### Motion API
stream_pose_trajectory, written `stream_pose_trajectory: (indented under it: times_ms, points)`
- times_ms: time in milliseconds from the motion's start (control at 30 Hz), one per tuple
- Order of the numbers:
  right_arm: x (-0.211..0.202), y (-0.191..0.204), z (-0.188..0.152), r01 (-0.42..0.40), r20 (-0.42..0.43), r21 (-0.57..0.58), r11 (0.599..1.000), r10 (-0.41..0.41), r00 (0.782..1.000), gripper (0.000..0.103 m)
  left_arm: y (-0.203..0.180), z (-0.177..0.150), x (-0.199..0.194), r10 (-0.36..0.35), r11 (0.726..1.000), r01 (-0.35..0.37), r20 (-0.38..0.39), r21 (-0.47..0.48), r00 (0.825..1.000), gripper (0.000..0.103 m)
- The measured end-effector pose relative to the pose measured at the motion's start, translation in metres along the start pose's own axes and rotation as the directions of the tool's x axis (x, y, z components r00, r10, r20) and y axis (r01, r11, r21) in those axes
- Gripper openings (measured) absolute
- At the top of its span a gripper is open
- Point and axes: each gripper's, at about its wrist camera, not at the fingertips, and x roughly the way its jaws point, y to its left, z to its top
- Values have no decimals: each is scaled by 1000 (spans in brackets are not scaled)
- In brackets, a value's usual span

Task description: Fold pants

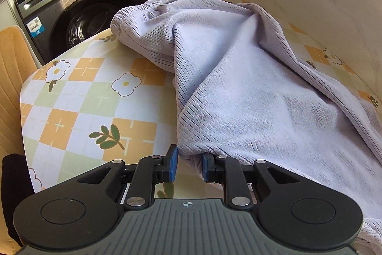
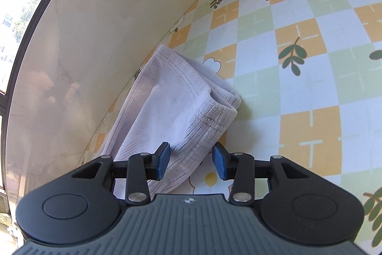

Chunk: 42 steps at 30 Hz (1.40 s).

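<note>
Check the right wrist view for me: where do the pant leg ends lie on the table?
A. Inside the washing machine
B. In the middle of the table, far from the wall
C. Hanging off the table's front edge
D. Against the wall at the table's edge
D: the stacked hems of the pants lie on the checked tablecloth right along the beige wall.

— What colour are the pants?
— Pale lavender, with fine darker ribbed lines.
— And the surface?
— A check of orange, pale green and white squares, printed with white flowers and dark green leaf sprigs.
— The fingers?
— Blue pads on black arms, above a grey ribbed body.
— The washing machine?
— Dark grey and silver.
</note>
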Motion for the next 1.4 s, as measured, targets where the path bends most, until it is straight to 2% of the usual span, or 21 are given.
stream_pose_trajectory:
  times_ms: [67, 100, 133, 167, 300, 400, 467, 500, 533, 567, 600, 633, 700, 733, 833, 933, 967, 1067, 1233, 1333, 1400]
  points:
    - [0, 5, 4, 27, -2, 1, 1000, -27, 1000, 42, -1, 0, 1, -9, 1000, 9, -2, -6, 1000, 23]
    - [1, 10, 5, 58, -5, -13, 998, -58, 998, 31, -1, 0, 3, -15, 1000, 15, -6, -12, 1000, 23]
    - [1, 17, 6, 134, -19, -47, 990, -135, 991, 16, -2, -6, 6, -21, 1000, 21, -7, -19, 1000, 23]
    - [0, 24, 8, 183, -32, -66, 981, -185, 982, 8, -1, -6, 7, -26, 999, 26, -8, -22, 1000, 23]
    - [-13, 66, 21, 194, 0, -155, 969, -196, 981, 7, 5, -8, 13, -58, 997, 57, -16, -56, 998, 23]
    - [-16, 112, 40, 115, 39, -222, 968, -109, 993, 7, 10, -7, 16, -85, 992, 82, -27, -97, 996, 23]
    - [-23, 160, 56, -13, 90, -283, 959, 40, 995, 7, 12, -6, 16, -94, 989, 90, -33, -117, 995, 23]
    - [-33, 181, 60, -97, 117, -323, 942, 141, 983, 7, 13, -6, 17, -99, 987, 93, -37, -130, 994, 23]
    - [-44, 200, 62, -172, 142, -376, 911, 240, 960, 7, 15, -6, 18, -103, 984, 95, -44, -151, 994, 23]
    - [-54, 213, 62, -209, 164, -428, 879, 303, 939, 7, 16, -5, 18, -106, 981, 96, -51, -168, 993, 23]
    - [-64, 225, 60, -212, 194, -482, 850, 340, 920, 7, 17, -5, 19, -105, 978, 92, -62, -185, 993, 23]
    - [-67, 225, 61, -200, 211, -483, 852, 335, 918, 7, 16, -5, 18, -101, 978, 86, -69, -192, 993, 23]
    - [-58, 206, 65, -173, 215, -417, 892, 282, 935, 7, 14, -5, 18, -90, 978, 73, -75, -194, 993, 23]
    - [-48, 185, 64, -120, 214, -383, 916, 214, 953, 7, 13, -5, 18, -79, 978, 61, -82, -200, 993, 25]
    - [-18, 120, 56, 17, 173, -287, 958, 35, 984, 7, 10, -5, 18, -46, 982, 29, -90, -186, 995, 31]
    - [9, 50, 42, 138, 69, -163, 977, -129, 989, 7, 7, -5, 18, -21, 987, 6, -90, -160, 996, 37]
    - [13, 34, 37, 156, 45, -128, 979, -152, 987, 7, 6, -5, 18, -13, 988, -1, -90, -152, 996, 37]
    - [13, 9, 27, 133, 33, -74, 988, -131, 991, 7, 3, -4, 17, 3, 991, -15, -94, -135, 996, 37]
    - [-4, 20, 31, 75, 82, -146, 986, -64, 995, 7, 3, -1, 18, 3, 991, -17, -103, -132, 995, 37]
    - [5, 18, 29, 119, 41, -160, 980, -114, 993, 9, 3, -1, 18, 4, 991, -17, -102, -131, 995, 37]
    - [1, 16, 24, 172, 49, -169, 971, -166, 985, 21, 3, -2, 19, 5, 992, -17, -99, -123, 995, 37]
